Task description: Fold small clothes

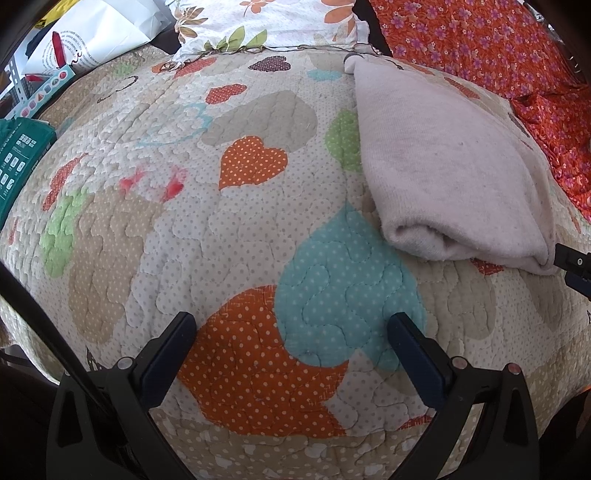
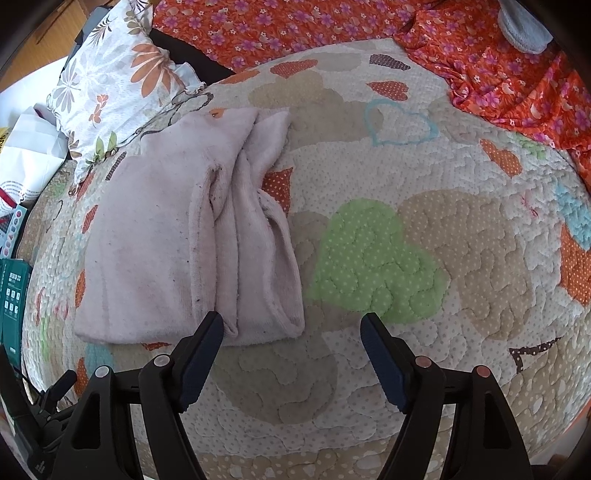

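Lying folded, garment (image 2: 177, 243): long axis running away from claw (image 2: 291, 325).

open room: heart-patterned quilt (image 2: 406, 229), bare across its middle and near edge. obstacles: folded pale pink garment (image 2: 192, 236) lying left of centre; floral pillow (image 2: 110, 92) at far left; orange flowered cloth (image 2: 517, 81) heaped along far and right margins; green box (image 1: 18, 158) and white paper bag (image 1: 96, 33) off the left edge.

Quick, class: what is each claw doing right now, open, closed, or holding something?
Left claw: open, empty, above the quilt.
Right claw: open, holding nothing, beside the folded pink garment.
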